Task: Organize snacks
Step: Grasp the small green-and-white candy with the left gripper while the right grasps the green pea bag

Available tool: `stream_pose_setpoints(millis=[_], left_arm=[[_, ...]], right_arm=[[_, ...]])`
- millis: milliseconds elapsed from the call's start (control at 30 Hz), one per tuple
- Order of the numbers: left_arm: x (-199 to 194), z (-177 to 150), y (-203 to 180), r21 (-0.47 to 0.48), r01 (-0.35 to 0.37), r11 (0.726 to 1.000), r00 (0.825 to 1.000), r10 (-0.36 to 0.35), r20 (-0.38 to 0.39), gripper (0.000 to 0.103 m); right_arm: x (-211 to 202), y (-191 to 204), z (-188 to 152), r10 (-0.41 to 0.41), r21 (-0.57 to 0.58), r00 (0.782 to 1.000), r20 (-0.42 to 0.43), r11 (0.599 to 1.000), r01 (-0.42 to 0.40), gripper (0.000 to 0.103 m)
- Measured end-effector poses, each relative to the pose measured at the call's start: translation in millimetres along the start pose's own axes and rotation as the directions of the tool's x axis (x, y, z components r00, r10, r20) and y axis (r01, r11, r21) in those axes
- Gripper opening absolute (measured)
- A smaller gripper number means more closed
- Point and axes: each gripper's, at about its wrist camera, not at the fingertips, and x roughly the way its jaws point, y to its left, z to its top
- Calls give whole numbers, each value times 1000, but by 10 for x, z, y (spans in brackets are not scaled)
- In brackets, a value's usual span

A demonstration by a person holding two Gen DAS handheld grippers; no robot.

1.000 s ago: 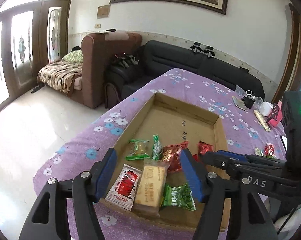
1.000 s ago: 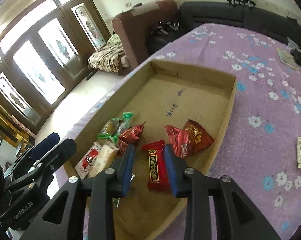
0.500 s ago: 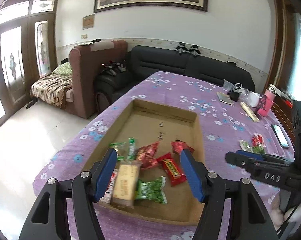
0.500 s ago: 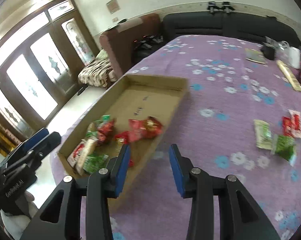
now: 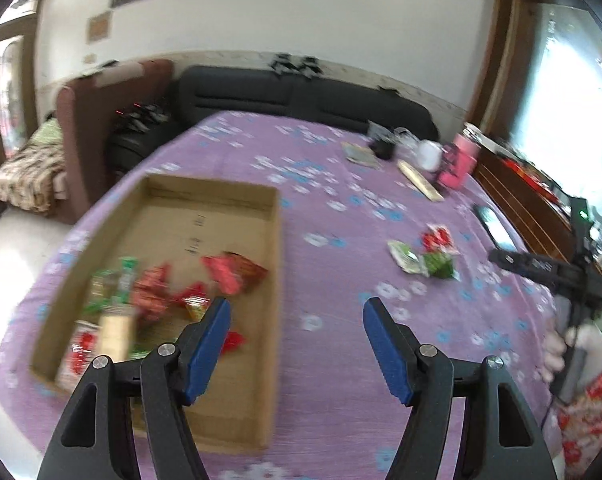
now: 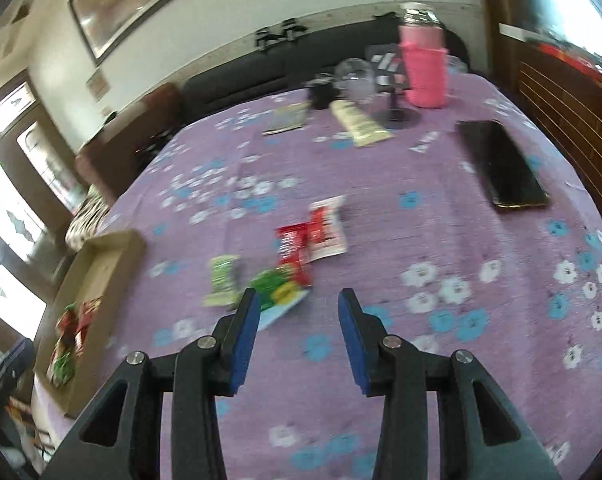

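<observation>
A shallow cardboard box (image 5: 275, 248) lies on the purple flowered tablecloth and holds several snack packets (image 5: 153, 292) at its near end. It also shows at the left of the right wrist view (image 6: 101, 256). Loose snacks lie on the cloth: a green packet (image 6: 222, 280), a green and yellow one (image 6: 279, 288), a red one (image 6: 293, 246) and a red-and-white one (image 6: 327, 228). They also show in the left wrist view (image 5: 425, 256). My left gripper (image 5: 297, 340) is open and empty over the box's right wall. My right gripper (image 6: 299, 332) is open and empty just short of the loose snacks.
A black phone (image 6: 501, 168), a pink bottle (image 6: 423, 68), a glass (image 6: 355, 76), a cream tube (image 6: 359, 122), a black stand (image 6: 397, 114) and a booklet (image 6: 285, 122) sit at the table's far end. A dark sofa (image 5: 301, 92) stands behind.
My right gripper let go of the red packet in the box, opened and swung right to the loose snacks. My left gripper also swung right, staying open.
</observation>
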Motion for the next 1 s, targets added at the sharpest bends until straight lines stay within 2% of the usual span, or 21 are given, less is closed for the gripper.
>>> stream_pose_setpoints(millis=[67,200,333,500,600,667,700,800,900,1000], left_arm=[[61,-13,-105,15,28,1000,999,-27,-22,72],[163,-20,-223,25,38,999,998,-37,-54,72],[233,5,-242,1,54,999,996,-54,-76,72],[369,130,-279,-27,80,996,992,-83,-92,72],[524,256,-382,-22,107,994,989,-109,-103,72],[652,331,-480,-8,117,993,987,-117,-112,72],[718,361,-523,0,122,992,986,-122,-118,72],[938,425,-662,18,143,990,979,-139,-151,72],[1179,456,-810,34,163,986,969,-154,-193,72],[1414,462,-978,83,158,984,965,-136,-225,72]], right_arm=[[100,-16,38,17,1,1000,-10,1000,-17,39],[364,123,87,60,-35,997,-41,997,-62,39],[594,254,97,58,-81,997,-53,995,-62,57],[719,357,39,61,-127,995,-75,989,-70,58],[754,403,-29,31,-168,996,-82,985,-45,57],[764,404,-50,34,-171,996,-85,984,-48,46],[759,395,-52,44,-166,995,-89,984,-58,35],[728,389,-51,40,-171,996,-85,984,-54,26],[699,351,-49,54,-156,994,-97,985,-69,21],[636,298,-23,67,-140,993,-100,987,-81,12]])
